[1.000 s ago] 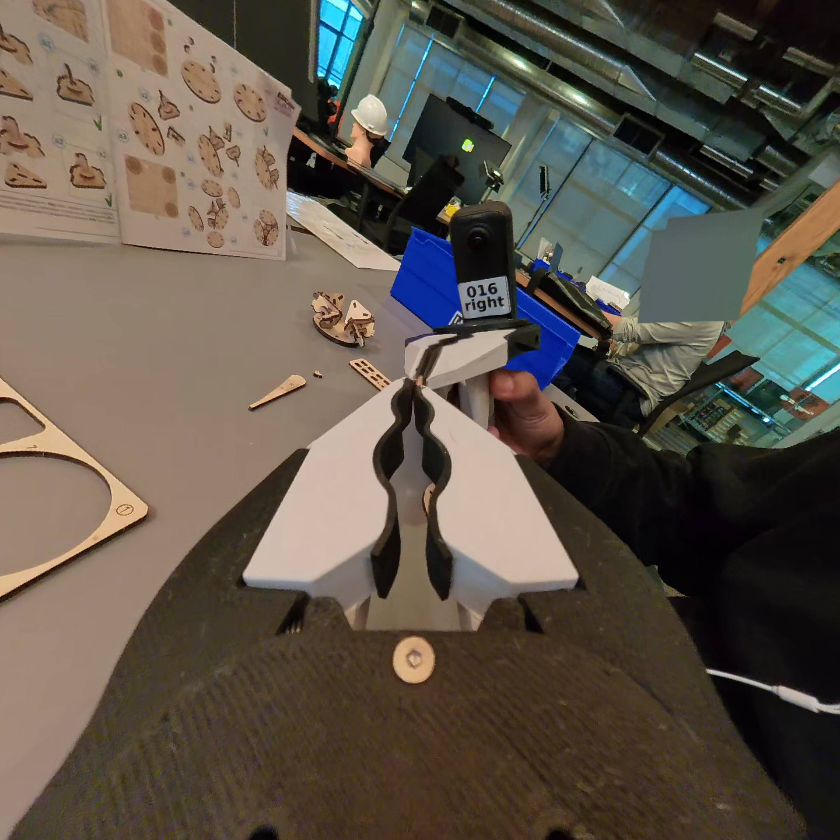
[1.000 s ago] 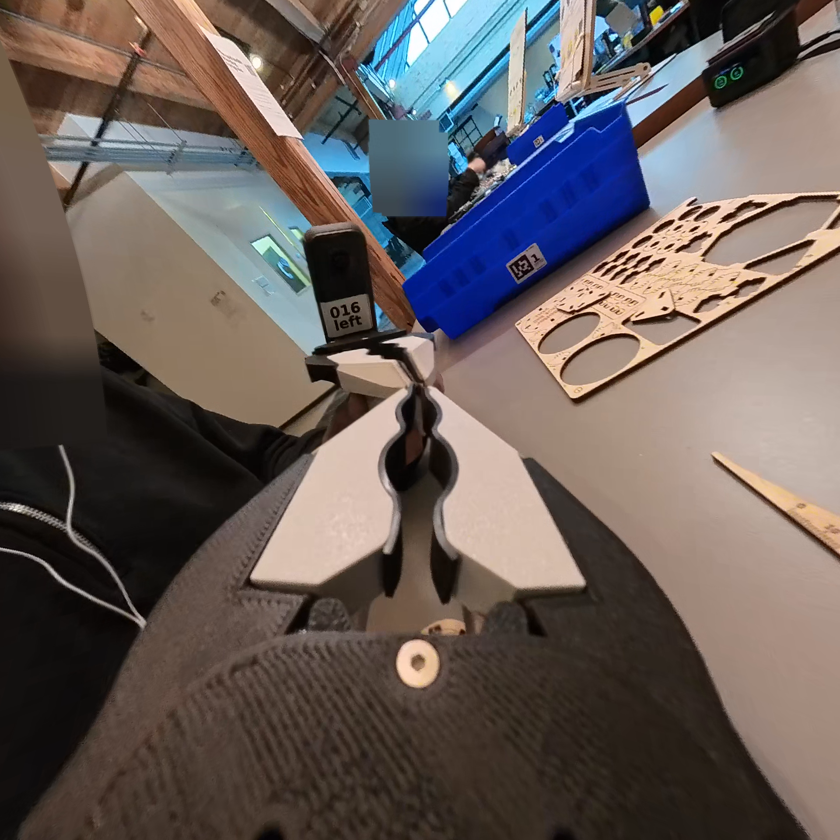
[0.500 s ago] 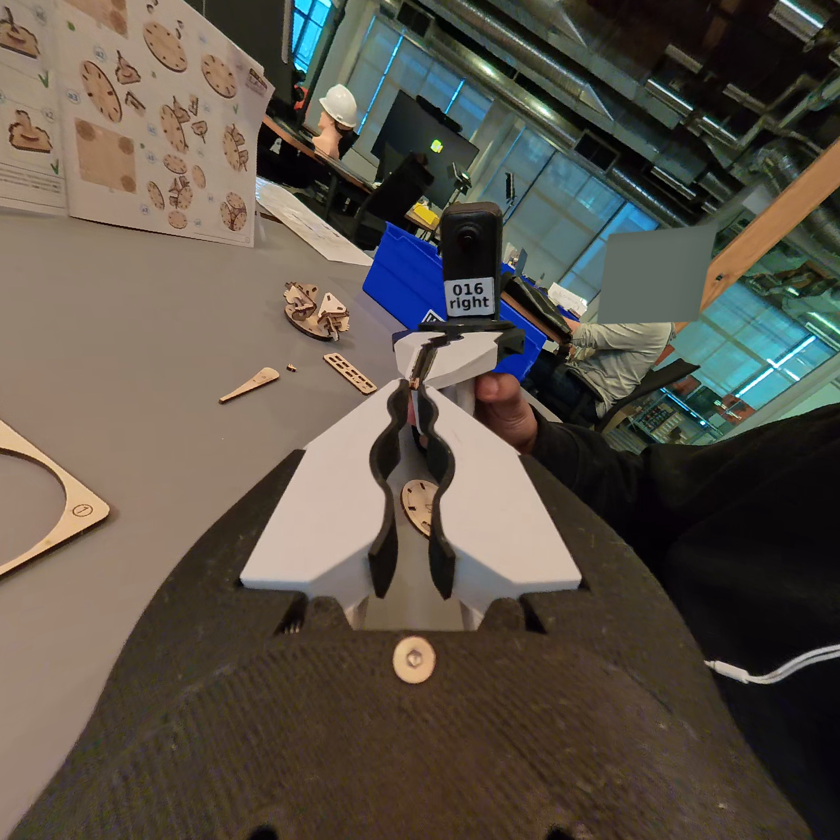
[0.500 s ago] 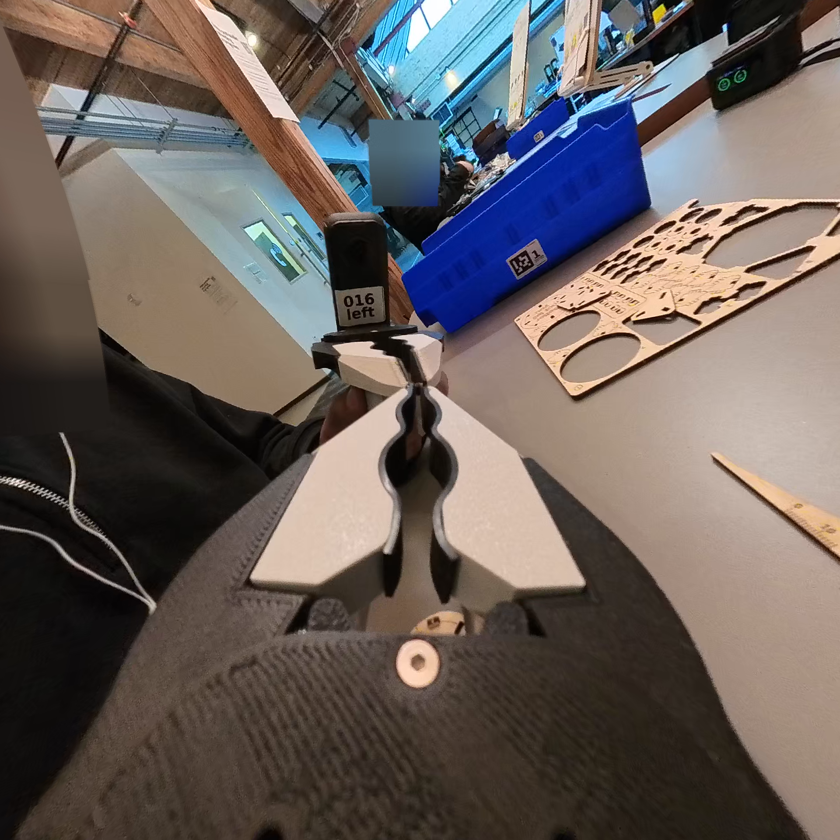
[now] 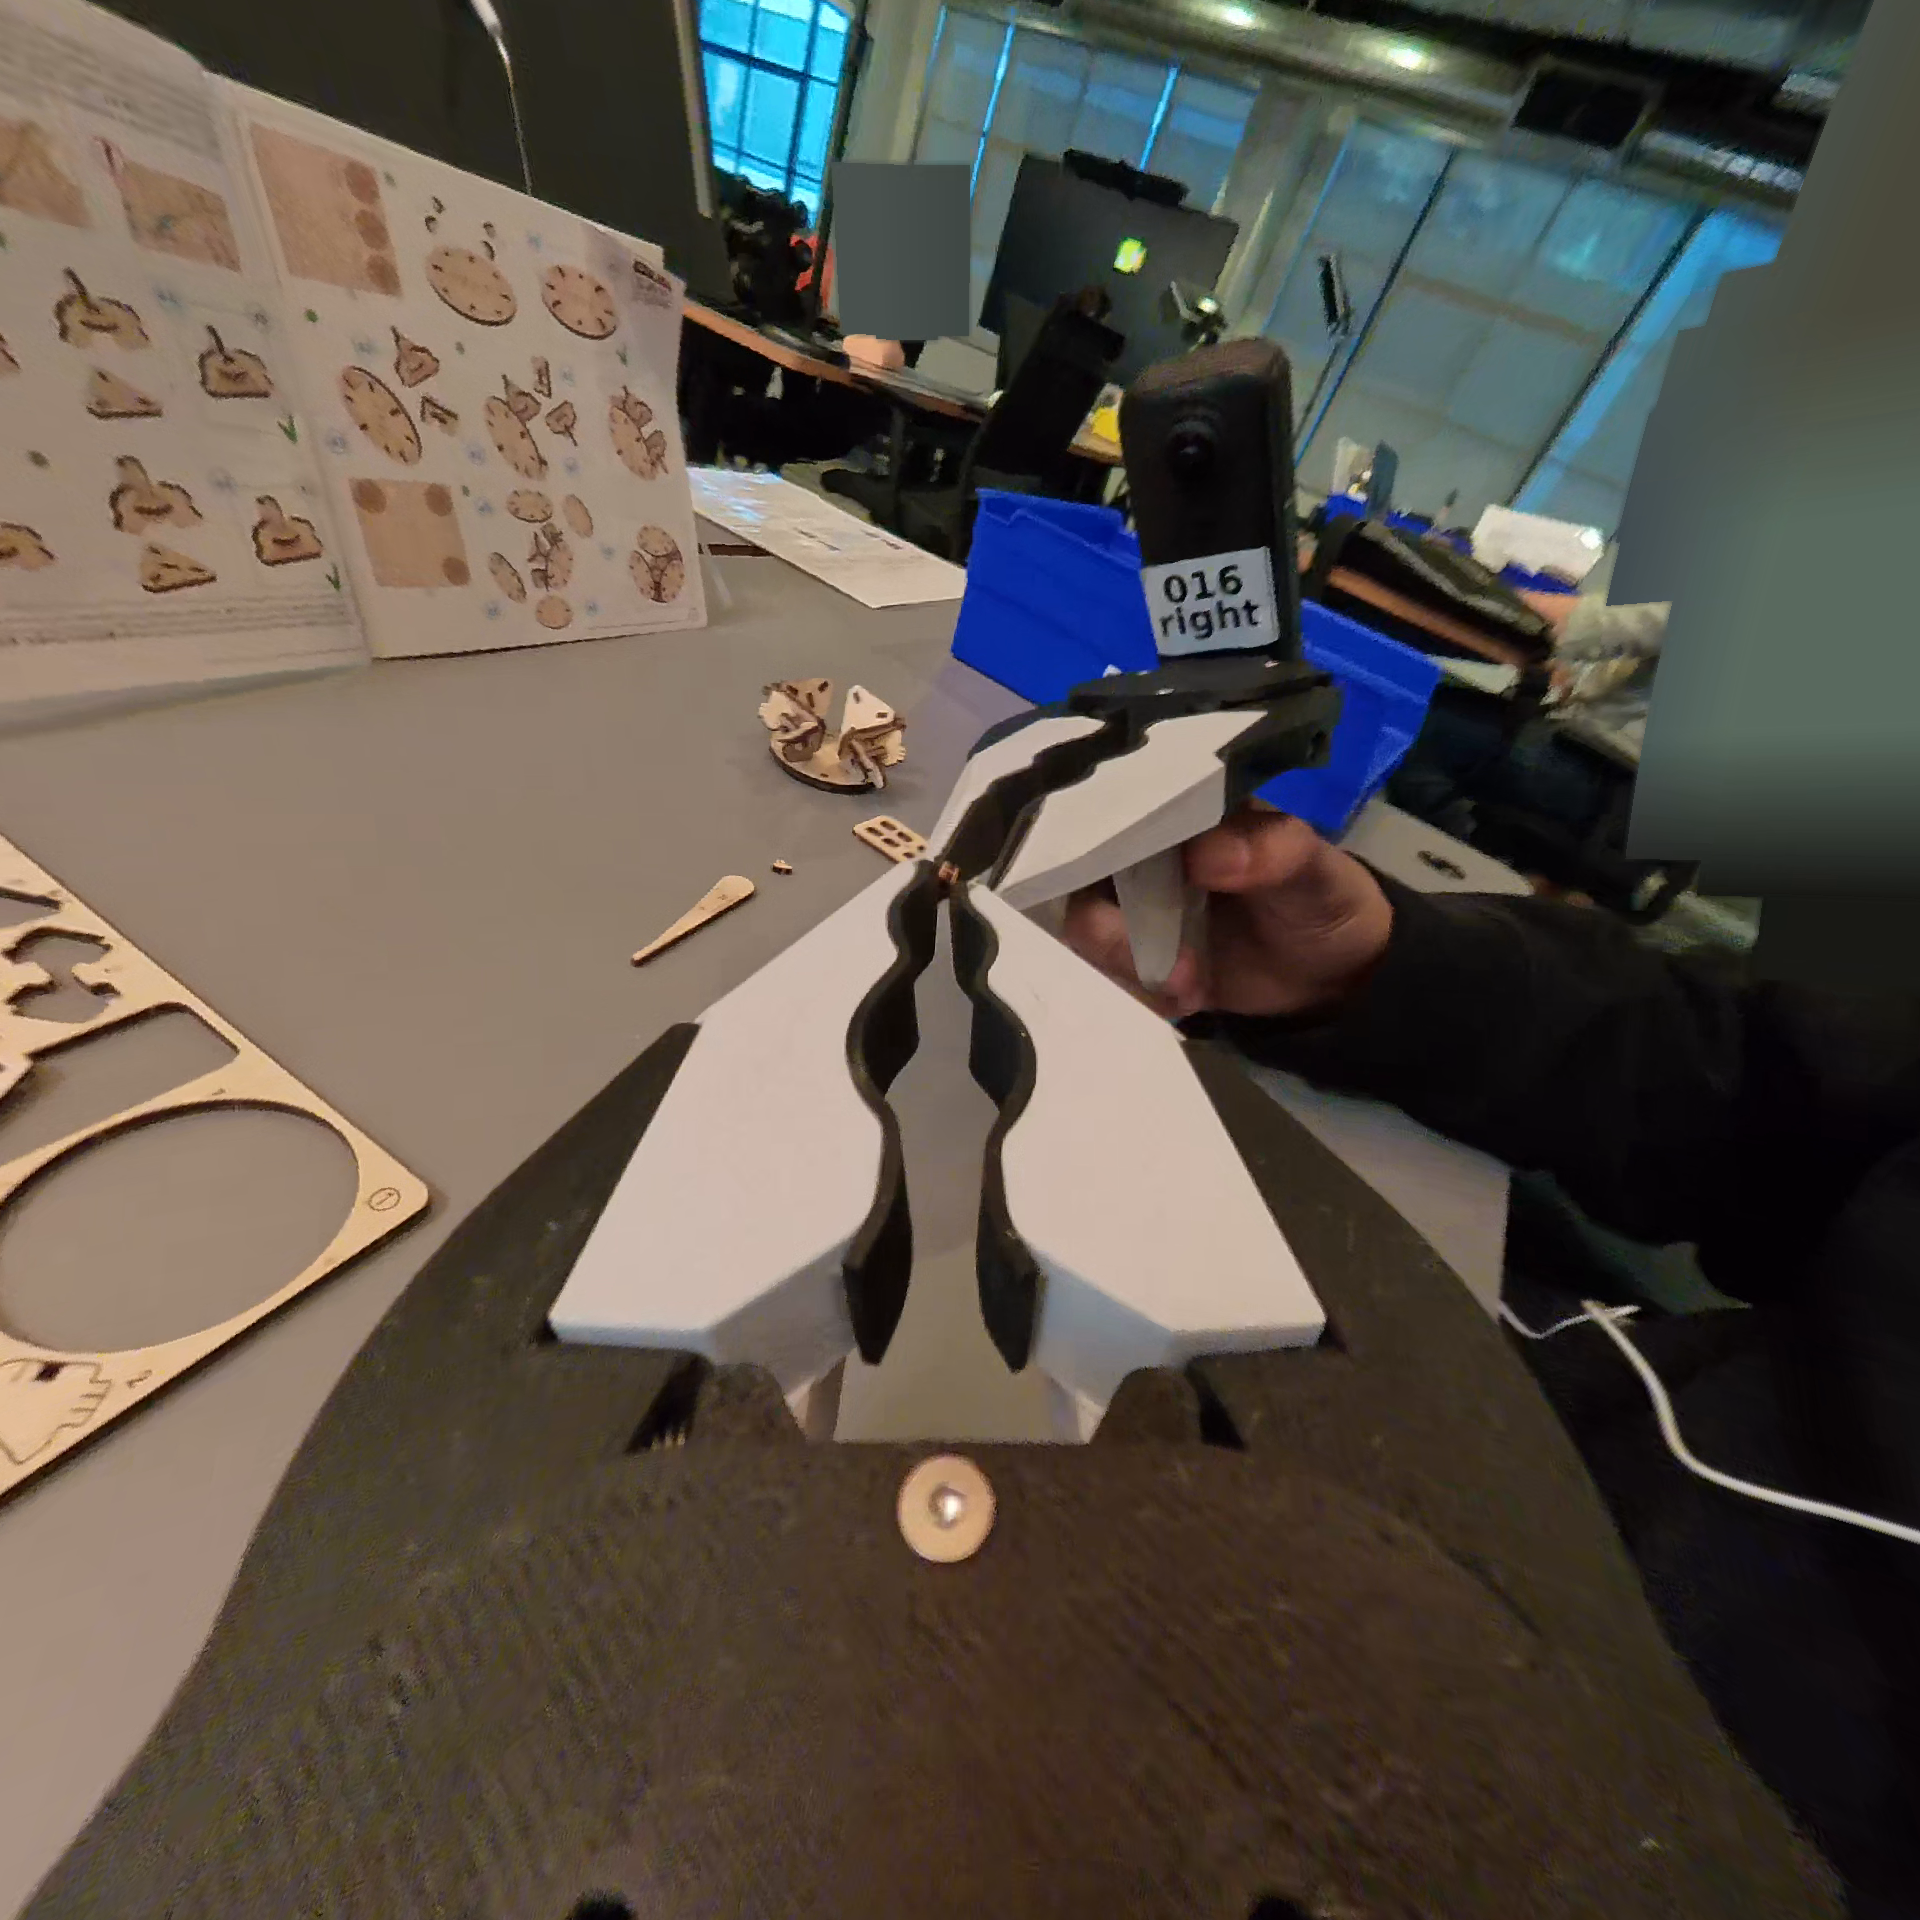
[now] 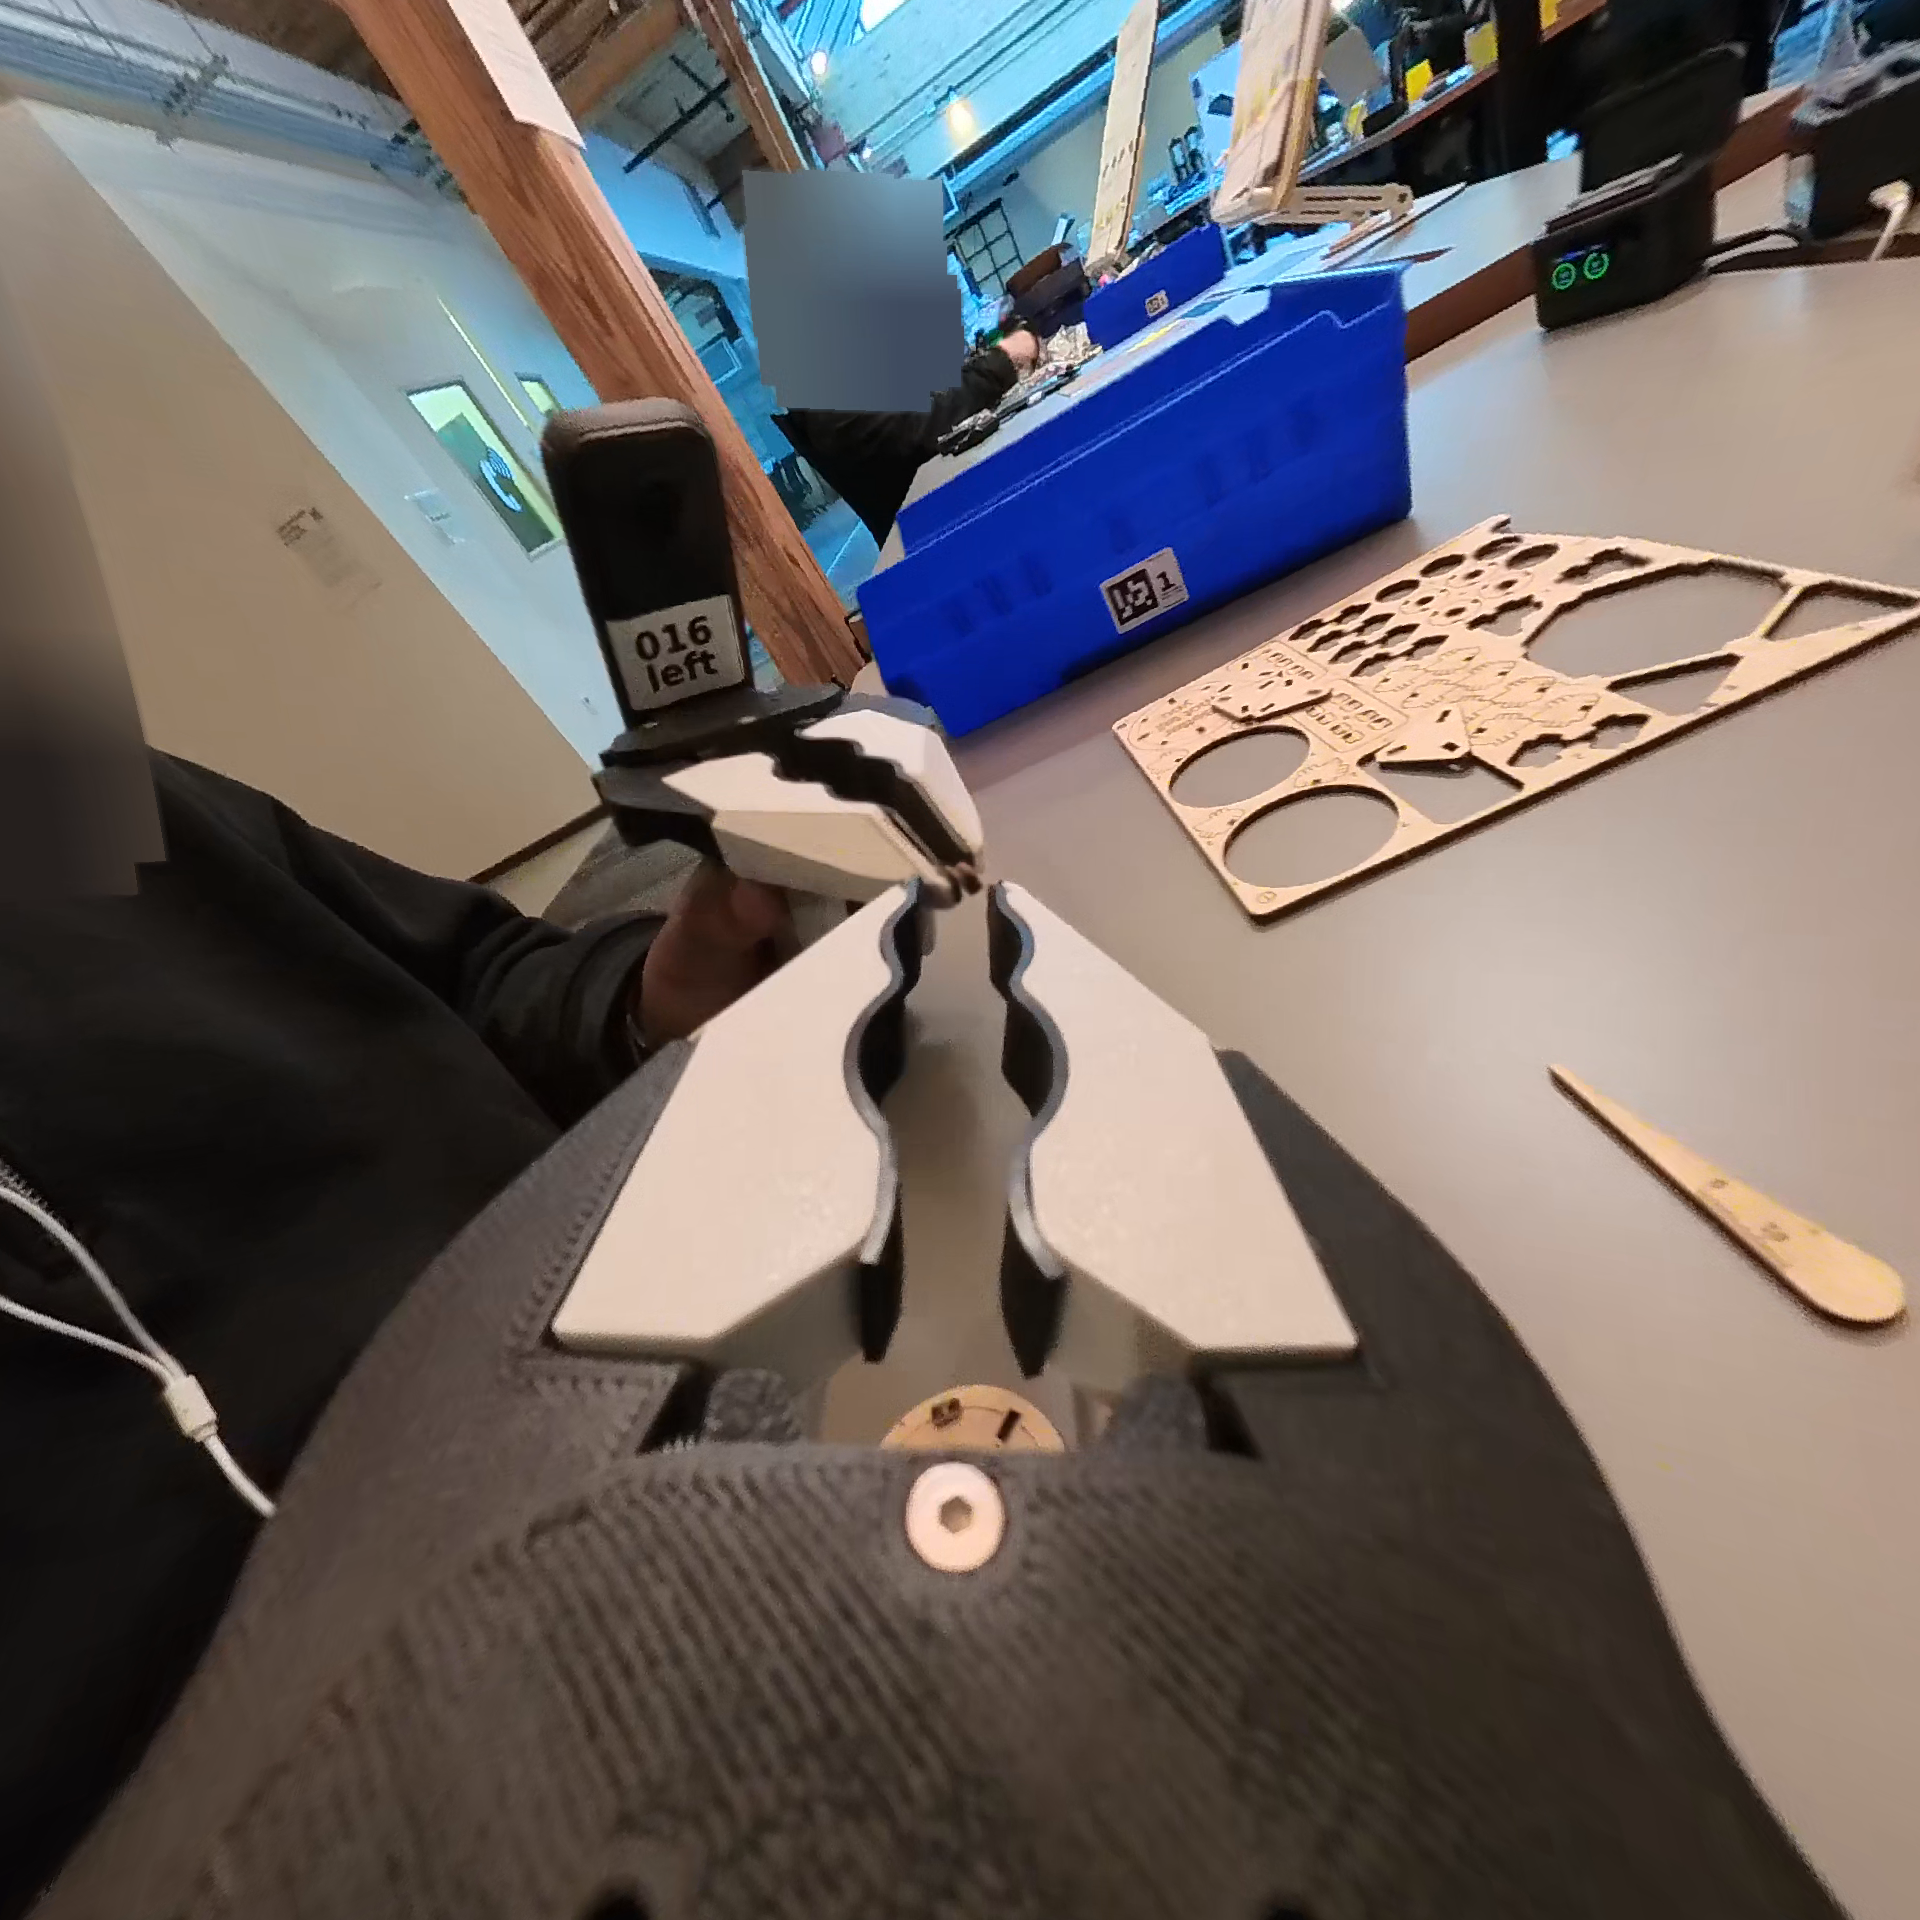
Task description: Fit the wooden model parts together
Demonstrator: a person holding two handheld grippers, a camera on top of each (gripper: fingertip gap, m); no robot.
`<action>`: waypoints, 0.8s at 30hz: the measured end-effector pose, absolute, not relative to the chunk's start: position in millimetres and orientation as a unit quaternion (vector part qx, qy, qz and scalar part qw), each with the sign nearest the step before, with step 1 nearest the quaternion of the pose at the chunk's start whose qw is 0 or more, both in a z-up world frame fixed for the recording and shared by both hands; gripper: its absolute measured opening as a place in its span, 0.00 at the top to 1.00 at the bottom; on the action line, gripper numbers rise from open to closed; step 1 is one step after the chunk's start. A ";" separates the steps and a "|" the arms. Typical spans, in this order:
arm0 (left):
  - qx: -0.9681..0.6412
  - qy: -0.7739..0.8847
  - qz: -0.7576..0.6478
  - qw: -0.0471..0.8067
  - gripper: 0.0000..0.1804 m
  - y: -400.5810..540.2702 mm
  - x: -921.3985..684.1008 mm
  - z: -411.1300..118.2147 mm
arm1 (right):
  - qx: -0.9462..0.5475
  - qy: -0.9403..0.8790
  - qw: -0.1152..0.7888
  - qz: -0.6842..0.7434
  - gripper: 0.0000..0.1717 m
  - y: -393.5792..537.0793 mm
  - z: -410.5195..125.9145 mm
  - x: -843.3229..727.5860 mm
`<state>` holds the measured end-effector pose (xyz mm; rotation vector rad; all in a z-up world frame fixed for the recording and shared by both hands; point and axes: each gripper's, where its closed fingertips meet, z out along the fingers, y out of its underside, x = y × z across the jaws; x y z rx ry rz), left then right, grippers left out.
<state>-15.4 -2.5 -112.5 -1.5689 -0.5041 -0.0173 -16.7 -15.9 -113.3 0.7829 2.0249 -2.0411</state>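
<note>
My left gripper (image 5: 943, 883) is shut on a tiny brown wooden piece (image 5: 947, 875), pinched at its very fingertips above the grey table (image 5: 416, 831). My right gripper (image 6: 958, 896) is open, its two pads apart with nothing between them. Its tips stand right against the left gripper's tips (image 6: 961, 881), nose to nose. In the left wrist view the right gripper (image 5: 971, 857) comes in from the upper right, held by a hand (image 5: 1268, 914). A round wooden disc (image 6: 971, 1429) shows below the base of the right fingers.
A blue bin (image 6: 1143, 520) stands behind the grippers. A laser-cut wooden sheet (image 6: 1455, 707) lies on the table, with a tapered wooden stick (image 6: 1745, 1205), a small slotted plate (image 5: 890, 836) and a part-built wooden assembly (image 5: 831, 732). An open instruction booklet (image 5: 364, 416) stands at the back left. Only a small space, under 4 cm, lies between the two pairs of fingers. The round wooden disc (image 6: 971, 1429) is about 11 cm from both grippers' fingertips.
My right gripper's pads, shut at the shared tip before, have parted and let go. The left gripper stays shut on the tiny piece. Both grippers have shifted and tilted a little.
</note>
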 end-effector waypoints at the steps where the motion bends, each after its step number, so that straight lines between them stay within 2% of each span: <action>1: -0.701 -0.220 0.008 0.679 1.00 -2.8 -15.5 -111.6 | 0.260 0.678 0.079 -0.683 0.95 -16.3 -112.7 -16.0; 5: -0.716 -0.197 0.049 0.668 1.00 -0.1 -11.3 -111.8 | 0.262 0.650 0.130 -0.701 0.95 -14.0 -104.0 -12.0; 8: -0.724 -0.187 0.072 0.660 1.00 1.8 -9.7 -113.1 | 0.269 0.643 0.148 -0.701 0.99 -12.5 -104.4 -11.6; 24: -0.687 -0.192 -0.063 0.698 1.00 1.5 -0.4 -106.5 | 0.232 0.676 0.109 -0.691 1.00 -11.2 -103.3 -5.1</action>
